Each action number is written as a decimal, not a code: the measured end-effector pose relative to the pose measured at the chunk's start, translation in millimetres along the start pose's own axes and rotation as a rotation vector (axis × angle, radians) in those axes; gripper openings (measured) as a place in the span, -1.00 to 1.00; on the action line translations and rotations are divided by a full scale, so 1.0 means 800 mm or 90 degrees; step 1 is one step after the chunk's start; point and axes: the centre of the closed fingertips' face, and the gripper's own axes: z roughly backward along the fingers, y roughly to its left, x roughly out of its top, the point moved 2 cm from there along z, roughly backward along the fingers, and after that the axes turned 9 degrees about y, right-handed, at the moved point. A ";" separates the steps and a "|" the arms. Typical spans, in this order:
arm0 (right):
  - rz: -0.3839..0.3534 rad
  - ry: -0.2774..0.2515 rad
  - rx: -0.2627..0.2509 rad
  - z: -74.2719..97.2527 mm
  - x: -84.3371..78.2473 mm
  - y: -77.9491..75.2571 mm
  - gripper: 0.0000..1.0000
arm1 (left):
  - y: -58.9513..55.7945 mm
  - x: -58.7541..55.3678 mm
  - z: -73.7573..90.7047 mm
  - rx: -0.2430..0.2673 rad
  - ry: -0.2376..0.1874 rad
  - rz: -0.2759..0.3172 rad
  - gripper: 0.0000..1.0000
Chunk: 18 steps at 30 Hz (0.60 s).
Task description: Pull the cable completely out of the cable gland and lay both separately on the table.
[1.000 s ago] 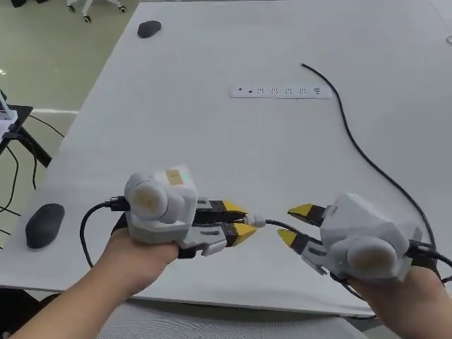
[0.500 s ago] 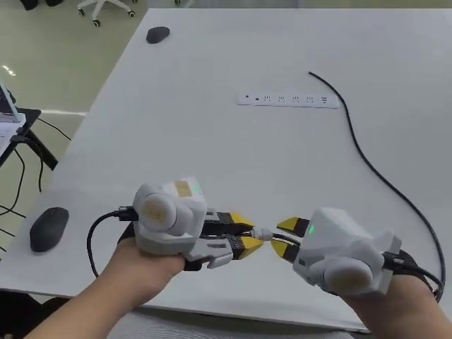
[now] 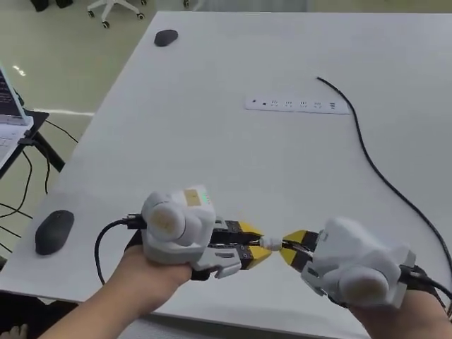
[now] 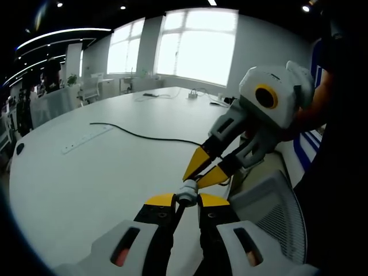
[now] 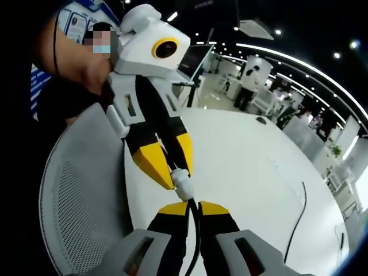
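Your left gripper (image 3: 256, 243) had its jaws pressed tight on the white cable gland (image 3: 269, 244), gripping its rear end so that the rest stuck out past the yellow tips. Your right gripper (image 3: 290, 246) had its jaws drawn in narrow around the black cable (image 5: 194, 227), which ran back through the slot between them, and the tips sat just beside the gland's free end.

A second earlier the right jaws had been spread and stood well apart from the left tips, with a bare stretch of cable between them. Since then you brought the right gripper in and closed it. The left kept its hold throughout.

The gland's long axis lay along the line joining the two grippers, running left to right in the head view and roughly parallel to the near edge of the table (image 3: 212, 141). Its free end pointed at the right gripper, with the cable leaving that end. You held it in the air over that near edge.

Farther out, a power strip (image 3: 296, 106) lay across the table, with a black cord (image 3: 381, 178) curving to the right. A mouse (image 3: 54, 232) sat at the left edge.
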 end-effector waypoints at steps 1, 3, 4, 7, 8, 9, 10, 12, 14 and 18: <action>-0.008 0.003 0.002 -0.001 -0.002 -0.001 -0.98 | 0.001 0.000 0.000 0.002 0.000 -0.001 -0.69; -0.017 0.004 0.005 -0.002 -0.006 -0.005 -0.98 | 0.002 -0.001 -0.001 0.003 0.001 -0.001 -0.69; -0.024 0.005 0.005 -0.002 -0.008 -0.006 -0.98 | 0.002 -0.001 -0.001 0.005 0.001 -0.004 -0.69; -0.044 0.006 0.005 -0.001 -0.016 -0.012 -0.98 | 0.003 -0.001 0.000 0.007 0.004 -0.005 -0.69; -0.063 0.004 0.010 0.000 -0.017 -0.012 -0.98 | 0.003 -0.001 0.000 0.005 0.004 0.000 -0.69; -0.081 -0.002 0.012 0.000 -0.018 -0.014 -0.98 | 0.004 -0.001 0.001 0.006 0.003 0.002 -0.69; -0.091 -0.004 0.012 0.000 -0.019 -0.016 -0.98 | 0.004 0.000 0.001 0.007 0.002 0.002 -0.69; -0.111 -0.003 0.012 0.000 -0.024 -0.019 -0.97 | 0.005 0.001 0.002 0.009 0.002 0.003 -0.69; -0.138 -0.004 0.009 -0.001 -0.030 -0.024 -0.97 | 0.006 0.001 0.004 0.010 -0.001 0.015 -0.69; -0.196 -0.002 0.005 0.000 -0.043 -0.034 -0.97 | 0.008 0.002 0.005 0.014 -0.002 0.013 -0.69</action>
